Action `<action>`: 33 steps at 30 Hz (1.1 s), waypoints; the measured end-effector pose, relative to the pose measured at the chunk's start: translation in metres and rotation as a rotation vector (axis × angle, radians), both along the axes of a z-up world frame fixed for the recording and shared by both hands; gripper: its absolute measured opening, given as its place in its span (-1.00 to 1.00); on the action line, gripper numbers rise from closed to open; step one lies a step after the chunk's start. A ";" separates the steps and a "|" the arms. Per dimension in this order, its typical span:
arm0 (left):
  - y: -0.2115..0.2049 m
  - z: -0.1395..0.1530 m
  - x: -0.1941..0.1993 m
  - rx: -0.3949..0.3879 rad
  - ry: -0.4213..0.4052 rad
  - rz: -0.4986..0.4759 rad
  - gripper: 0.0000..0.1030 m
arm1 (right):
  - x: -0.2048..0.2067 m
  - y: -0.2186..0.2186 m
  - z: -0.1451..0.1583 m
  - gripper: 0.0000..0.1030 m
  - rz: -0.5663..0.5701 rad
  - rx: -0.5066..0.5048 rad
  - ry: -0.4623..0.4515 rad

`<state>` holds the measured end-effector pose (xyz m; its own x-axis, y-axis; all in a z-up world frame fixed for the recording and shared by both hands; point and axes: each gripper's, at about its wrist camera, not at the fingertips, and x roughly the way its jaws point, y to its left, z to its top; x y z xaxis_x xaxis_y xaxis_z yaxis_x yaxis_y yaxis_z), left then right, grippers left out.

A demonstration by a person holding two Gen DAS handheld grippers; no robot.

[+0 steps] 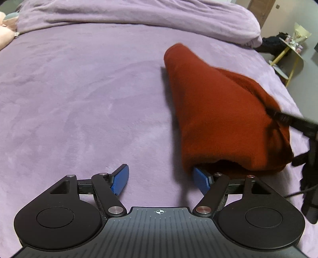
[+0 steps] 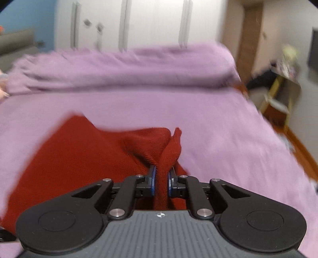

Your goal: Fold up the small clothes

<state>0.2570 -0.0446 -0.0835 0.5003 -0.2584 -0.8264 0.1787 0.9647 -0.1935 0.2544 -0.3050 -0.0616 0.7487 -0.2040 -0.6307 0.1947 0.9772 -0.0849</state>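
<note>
A dark red garment (image 1: 216, 111) lies partly lifted on the purple bedspread (image 1: 79, 99). My left gripper (image 1: 162, 181) is open, low over the bed; its right pad (image 1: 201, 181) sits just under the garment's near edge, its left pad (image 1: 120, 179) over bare blanket. My right gripper (image 2: 160, 182) is shut on a bunched fold of the red garment (image 2: 79, 158), which drapes down to the left. The right gripper also shows in the left wrist view (image 1: 286, 119), holding the cloth's right side up.
A rolled purple duvet (image 1: 139, 17) runs across the far side of the bed. The bed's right edge drops to the floor, where a yellow-legged side table (image 1: 288, 55) stands. White wardrobe doors (image 2: 129, 23) are behind. A pink soft toy (image 1: 6, 29) lies far left.
</note>
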 end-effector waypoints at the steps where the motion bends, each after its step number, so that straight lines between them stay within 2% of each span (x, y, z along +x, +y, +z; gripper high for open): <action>1: -0.002 -0.001 0.000 0.008 0.002 0.000 0.49 | 0.002 -0.007 -0.010 -0.79 -0.004 0.012 0.040; 2: -0.001 -0.001 -0.001 0.012 0.002 0.000 0.48 | 0.001 -0.015 -0.017 -0.76 0.003 0.050 0.065; 3: 0.000 0.000 -0.002 0.014 -0.003 0.002 0.46 | -0.004 -0.021 -0.016 -0.68 -0.003 0.093 0.048; 4: 0.001 0.001 -0.004 0.016 -0.008 0.007 0.46 | -0.013 -0.029 -0.011 -0.39 -0.011 0.151 0.018; 5: 0.003 0.001 -0.004 0.015 -0.009 0.014 0.46 | -0.021 -0.037 -0.005 0.07 -0.028 0.218 -0.011; 7: 0.009 0.002 -0.004 -0.012 -0.008 0.022 0.46 | -0.055 -0.057 0.003 0.52 -0.077 0.370 -0.104; 9: 0.010 0.001 -0.002 -0.020 -0.001 0.030 0.46 | -0.083 -0.068 0.002 0.54 -0.110 0.503 -0.150; 12: 0.007 0.000 -0.001 -0.010 0.002 0.032 0.46 | -0.114 -0.072 -0.012 0.41 -0.136 0.680 -0.132; 14: 0.005 0.001 -0.004 -0.001 -0.002 0.032 0.46 | -0.128 -0.069 -0.021 0.05 -0.129 0.782 -0.116; 19: -0.004 0.001 -0.004 0.015 -0.005 0.028 0.46 | -0.107 -0.056 -0.039 -0.03 -0.124 0.873 -0.095; 21: -0.007 0.000 -0.001 0.020 -0.002 0.024 0.46 | -0.094 -0.052 -0.046 -0.30 -0.143 0.902 -0.088; 22: -0.007 0.000 -0.001 0.023 -0.003 0.024 0.46 | -0.085 -0.053 -0.051 -0.68 -0.146 0.916 -0.082; 23: -0.007 0.002 -0.001 0.025 -0.006 0.025 0.46 | -0.081 -0.055 -0.056 -0.78 -0.147 0.987 -0.075; 25: -0.003 0.004 -0.002 0.020 -0.019 0.026 0.49 | -0.085 -0.069 -0.075 -0.84 -0.126 1.314 -0.133; 26: 0.000 0.004 -0.001 0.018 -0.019 0.028 0.49 | -0.090 -0.074 -0.079 -0.85 -0.128 1.398 -0.172; 27: 0.004 0.004 0.000 0.012 -0.012 0.031 0.50 | -0.096 -0.079 -0.080 -0.85 -0.134 1.412 -0.199; 28: 0.006 0.003 0.001 0.004 -0.002 0.030 0.53 | -0.100 -0.082 -0.078 -0.85 -0.152 1.365 -0.198; 30: 0.011 0.001 0.002 -0.004 0.028 0.028 0.54 | -0.101 -0.080 -0.072 -0.85 -0.208 1.117 -0.098; 31: 0.012 0.000 0.001 0.010 0.037 0.030 0.47 | -0.099 -0.076 -0.070 -0.86 -0.207 1.010 -0.062; 33: 0.018 0.004 -0.002 0.060 0.016 0.032 0.46 | -0.097 -0.068 -0.063 -0.86 -0.162 0.916 -0.050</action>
